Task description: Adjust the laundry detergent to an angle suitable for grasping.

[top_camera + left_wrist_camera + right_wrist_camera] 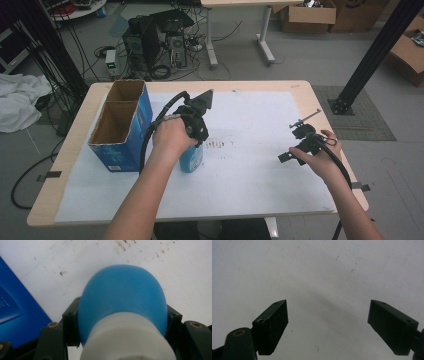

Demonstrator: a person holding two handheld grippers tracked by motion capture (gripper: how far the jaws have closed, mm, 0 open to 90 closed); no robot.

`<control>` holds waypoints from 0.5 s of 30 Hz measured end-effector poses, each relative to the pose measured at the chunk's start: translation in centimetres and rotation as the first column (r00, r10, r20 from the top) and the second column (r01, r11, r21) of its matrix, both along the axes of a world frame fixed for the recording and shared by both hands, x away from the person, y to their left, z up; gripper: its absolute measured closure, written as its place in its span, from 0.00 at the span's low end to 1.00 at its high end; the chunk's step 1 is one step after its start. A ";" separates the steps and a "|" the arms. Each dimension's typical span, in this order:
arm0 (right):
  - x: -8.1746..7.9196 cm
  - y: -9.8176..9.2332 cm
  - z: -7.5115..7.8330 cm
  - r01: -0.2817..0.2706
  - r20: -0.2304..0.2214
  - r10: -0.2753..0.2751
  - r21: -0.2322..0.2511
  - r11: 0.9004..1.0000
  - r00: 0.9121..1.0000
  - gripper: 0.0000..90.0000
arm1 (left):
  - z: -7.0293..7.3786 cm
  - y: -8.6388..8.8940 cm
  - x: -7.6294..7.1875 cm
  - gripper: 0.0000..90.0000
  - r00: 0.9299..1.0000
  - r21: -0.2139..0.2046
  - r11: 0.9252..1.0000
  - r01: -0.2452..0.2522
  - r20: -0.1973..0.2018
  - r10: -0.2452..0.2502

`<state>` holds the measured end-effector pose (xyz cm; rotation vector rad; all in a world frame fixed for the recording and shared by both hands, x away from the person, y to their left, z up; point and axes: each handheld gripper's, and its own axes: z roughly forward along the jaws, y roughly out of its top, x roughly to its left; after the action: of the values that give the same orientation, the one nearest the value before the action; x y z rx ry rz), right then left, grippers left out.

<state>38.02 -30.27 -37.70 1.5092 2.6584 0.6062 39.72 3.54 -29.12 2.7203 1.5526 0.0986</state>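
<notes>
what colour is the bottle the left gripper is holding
Blue bottle with a white cap end, clearest in the left gripper view.

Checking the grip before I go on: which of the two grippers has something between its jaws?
The left gripper: its jaws are shut on the blue bottle beside the blue box. The right gripper hangs open above bare white paper.
</notes>
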 end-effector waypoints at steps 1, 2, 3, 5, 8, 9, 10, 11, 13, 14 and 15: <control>0.0 0.0 0.0 0.002 -0.001 -0.002 0.002 1.000 1.000 0.19 | 0.0 0.0 0.0 0.41 1.000 -0.002 1.000 0.000 0.000 0.000; 0.0 0.0 0.0 0.001 -0.002 -0.001 0.002 1.000 1.000 0.19 | 0.0 0.1 0.0 0.41 1.000 -0.004 1.000 -0.001 -0.002 0.001; 0.0 0.0 0.0 0.001 -0.004 -0.001 0.001 1.000 1.000 0.19 | 0.1 0.1 0.0 0.41 1.000 -0.004 1.000 -0.001 -0.002 0.001; 0.0 0.0 0.0 0.001 -0.002 -0.001 0.003 1.000 1.000 0.19 | 0.0 0.1 0.0 0.41 1.000 -0.003 1.000 0.001 -0.002 -0.001; 0.0 0.0 0.0 0.001 -0.002 -0.001 0.002 1.000 1.000 0.19 | 0.1 0.1 0.0 0.42 1.000 -0.003 1.000 0.001 -0.005 -0.001; 0.0 0.0 0.0 0.001 -0.002 -0.001 0.003 1.000 1.000 0.19 | 0.1 0.1 0.0 0.42 1.000 -0.004 1.000 0.002 -0.007 -0.002; 0.0 0.0 0.0 0.001 -0.002 -0.001 0.003 1.000 1.000 0.19 | 0.1 0.1 0.0 0.42 1.000 -0.002 1.000 0.002 -0.009 -0.002; 0.0 0.0 0.0 0.000 -0.003 0.000 0.003 1.000 1.000 0.19 | 0.1 0.1 0.1 0.42 1.000 -0.004 1.000 0.001 -0.011 -0.001; 0.0 0.0 0.0 0.001 -0.003 -0.001 0.003 1.000 1.000 0.19 | 0.1 0.2 0.1 0.42 1.000 -0.003 1.000 -0.001 -0.014 0.001; 0.0 0.0 0.0 0.001 -0.003 -0.001 0.003 1.000 1.000 0.19 | 0.1 0.2 0.1 0.42 1.000 -0.004 1.000 -0.002 -0.015 0.002; 0.0 0.0 0.0 0.001 -0.003 -0.001 0.003 1.000 1.000 0.19 | 0.1 0.1 0.1 0.42 1.000 -0.005 1.000 -0.001 -0.014 0.001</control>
<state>38.00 -30.24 -37.74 1.5136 2.6599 0.6088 39.86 3.69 -29.03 2.7224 1.5564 0.0755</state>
